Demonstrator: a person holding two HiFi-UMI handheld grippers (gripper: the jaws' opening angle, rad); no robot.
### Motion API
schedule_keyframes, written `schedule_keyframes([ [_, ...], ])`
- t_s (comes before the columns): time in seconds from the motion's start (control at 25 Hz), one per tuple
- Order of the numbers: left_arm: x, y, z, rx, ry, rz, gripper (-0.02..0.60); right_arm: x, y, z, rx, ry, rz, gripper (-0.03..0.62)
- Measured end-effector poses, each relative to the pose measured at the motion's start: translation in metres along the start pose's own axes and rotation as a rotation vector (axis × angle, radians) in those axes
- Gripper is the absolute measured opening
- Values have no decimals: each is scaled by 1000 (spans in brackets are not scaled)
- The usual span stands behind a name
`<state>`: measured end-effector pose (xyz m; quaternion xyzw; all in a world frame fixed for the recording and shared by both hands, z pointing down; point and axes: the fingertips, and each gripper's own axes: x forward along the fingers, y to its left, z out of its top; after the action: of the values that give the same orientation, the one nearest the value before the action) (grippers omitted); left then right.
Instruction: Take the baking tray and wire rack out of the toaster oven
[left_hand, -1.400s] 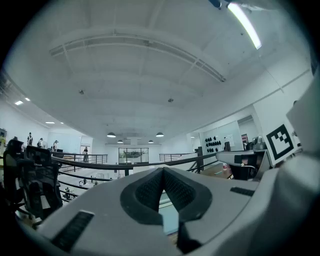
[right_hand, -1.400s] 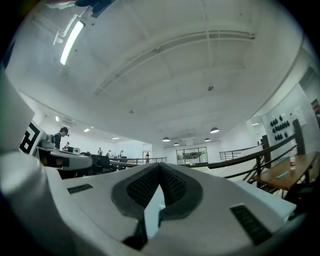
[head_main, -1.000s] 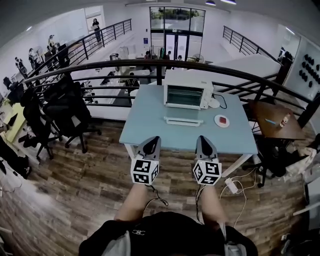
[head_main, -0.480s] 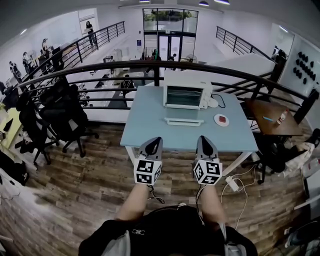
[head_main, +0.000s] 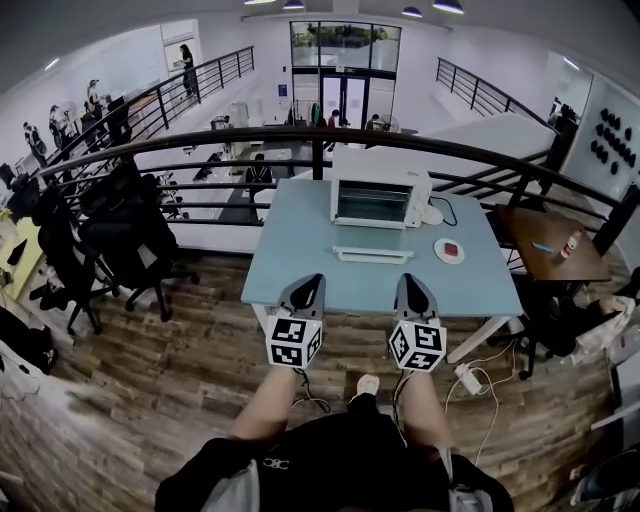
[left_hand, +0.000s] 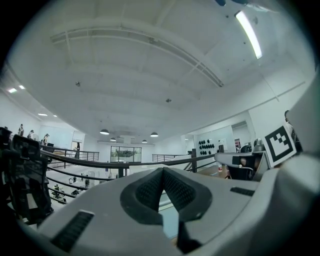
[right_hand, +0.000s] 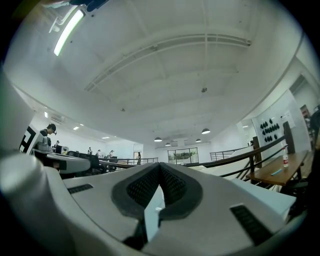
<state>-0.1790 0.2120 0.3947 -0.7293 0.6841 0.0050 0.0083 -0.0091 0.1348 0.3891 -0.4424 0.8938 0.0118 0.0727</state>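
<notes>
Left claw (head_main: 311, 279) closed, empty | right claw (head_main: 406, 278) closed, empty | toaster oven (head_main: 380, 196) faces claws, lies crosswise

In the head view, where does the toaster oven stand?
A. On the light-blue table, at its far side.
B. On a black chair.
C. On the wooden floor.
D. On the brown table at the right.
A: the white toaster oven sits on the light-blue table, toward its far edge by the railing.
</notes>
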Motion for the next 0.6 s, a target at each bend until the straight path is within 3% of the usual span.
schedule_keyframes([
  [0.6,143,39,-6,-4,-14,14,12,143,-71,-29,20,18,11,-5],
])
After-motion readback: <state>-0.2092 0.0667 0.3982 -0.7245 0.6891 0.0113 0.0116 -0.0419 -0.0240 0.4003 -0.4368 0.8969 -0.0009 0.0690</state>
